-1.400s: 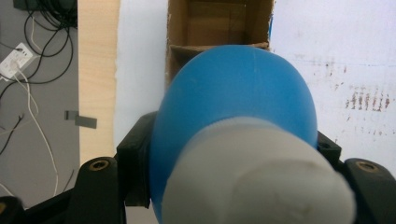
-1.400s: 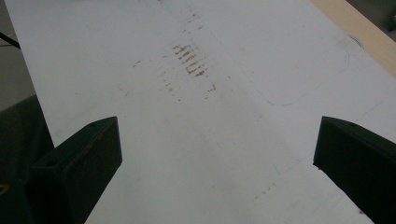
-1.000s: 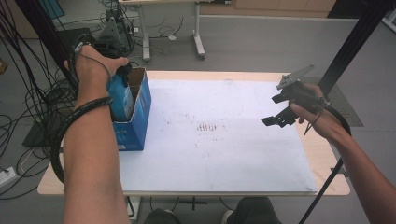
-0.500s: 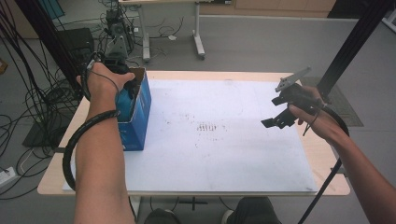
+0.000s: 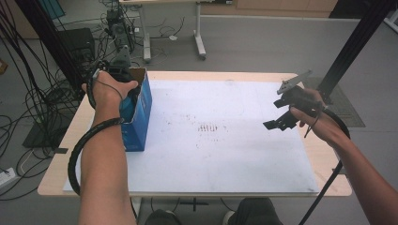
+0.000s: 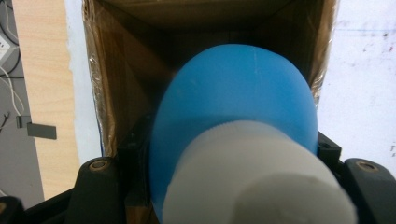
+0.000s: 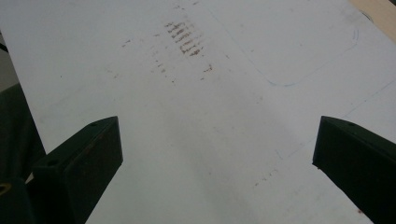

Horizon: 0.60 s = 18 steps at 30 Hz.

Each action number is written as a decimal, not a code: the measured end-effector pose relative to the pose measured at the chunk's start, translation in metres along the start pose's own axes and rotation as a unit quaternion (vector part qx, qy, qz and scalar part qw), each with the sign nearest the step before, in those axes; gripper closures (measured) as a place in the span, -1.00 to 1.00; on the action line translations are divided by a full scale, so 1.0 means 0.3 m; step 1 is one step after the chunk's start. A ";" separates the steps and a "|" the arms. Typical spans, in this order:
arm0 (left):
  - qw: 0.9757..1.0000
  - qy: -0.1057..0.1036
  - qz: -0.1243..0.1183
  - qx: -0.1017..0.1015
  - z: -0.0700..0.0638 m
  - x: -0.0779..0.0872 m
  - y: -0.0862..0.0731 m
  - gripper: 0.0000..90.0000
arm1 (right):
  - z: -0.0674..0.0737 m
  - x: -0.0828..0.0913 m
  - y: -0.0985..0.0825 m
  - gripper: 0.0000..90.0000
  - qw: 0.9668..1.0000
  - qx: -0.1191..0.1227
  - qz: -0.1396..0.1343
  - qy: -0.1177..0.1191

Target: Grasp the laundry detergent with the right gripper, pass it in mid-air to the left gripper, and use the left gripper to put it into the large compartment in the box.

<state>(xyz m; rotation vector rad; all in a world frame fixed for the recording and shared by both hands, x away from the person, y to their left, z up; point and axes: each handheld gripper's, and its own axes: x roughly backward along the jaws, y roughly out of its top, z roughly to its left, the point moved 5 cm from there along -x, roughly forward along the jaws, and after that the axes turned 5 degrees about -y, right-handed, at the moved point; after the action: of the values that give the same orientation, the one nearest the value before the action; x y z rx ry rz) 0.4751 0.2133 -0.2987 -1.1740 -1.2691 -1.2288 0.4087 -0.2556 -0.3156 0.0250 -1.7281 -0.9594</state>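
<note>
Blue bottle (image 6: 233,126), clamped in left gripper (image 5: 123,96), has sunk deeper into cardboard box (image 5: 141,112) since a second ago; release likely next, right gripper (image 5: 281,123) idle with jaws apart.

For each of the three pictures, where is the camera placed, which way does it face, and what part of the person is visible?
High view: above the person's side, facing forward and down on the table; both forearms, the left gripper and the right gripper show.
Left gripper view: on the left gripper, facing into the open box; its jaws grip a blue bottle with a white cap.
Right gripper view: on the right gripper, facing the white sheet; its jaws stand wide.
Shared: the high view and left gripper view both show the box.
</note>
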 end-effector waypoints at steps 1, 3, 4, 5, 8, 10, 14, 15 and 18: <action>1.000 -0.001 0.002 0.000 0.000 -0.003 -0.002 -0.19 | 0.001 -0.001 0.001 -0.97 1.000 0.000 0.000 0.000; 1.000 -0.006 -0.003 0.001 0.000 -0.005 -0.003 -0.19 | 0.003 -0.003 0.003 -0.97 1.000 0.002 0.001 0.001; 1.000 -0.008 -0.003 0.001 0.000 -0.005 -0.004 -0.19 | 0.003 -0.003 0.004 -0.97 1.000 0.003 0.001 0.000; 1.000 -0.008 -0.004 0.001 0.000 -0.006 -0.005 -0.19 | 0.004 -0.004 0.005 -0.97 1.000 0.003 0.001 0.000; 1.000 -0.006 -0.005 -0.001 0.001 -0.004 -0.006 -0.19 | 0.006 -0.004 0.006 -0.97 1.000 0.006 0.001 0.000; 1.000 -0.003 -0.004 -0.004 0.001 -0.003 -0.007 -0.19 | 0.008 -0.004 0.005 -0.97 1.000 0.005 0.001 0.001; 1.000 -0.011 -0.009 -0.001 0.004 0.010 -0.006 -0.19 | 0.008 -0.005 0.003 -0.97 1.000 0.004 0.001 0.000; 1.000 -0.011 -0.010 -0.001 0.005 0.013 -0.005 -0.19 | 0.007 -0.005 0.004 -0.97 1.000 0.003 0.001 0.000; 1.000 -0.007 -0.008 -0.003 0.003 0.017 -0.005 -0.19 | 0.009 -0.006 0.008 -0.97 1.000 0.005 0.000 0.000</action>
<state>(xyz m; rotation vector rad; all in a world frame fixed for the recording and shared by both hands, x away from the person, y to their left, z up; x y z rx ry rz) 0.4732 0.2140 -0.2938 -1.1805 -1.2875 -1.2404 0.4083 -0.2516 -0.3156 0.0320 -1.7318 -0.9520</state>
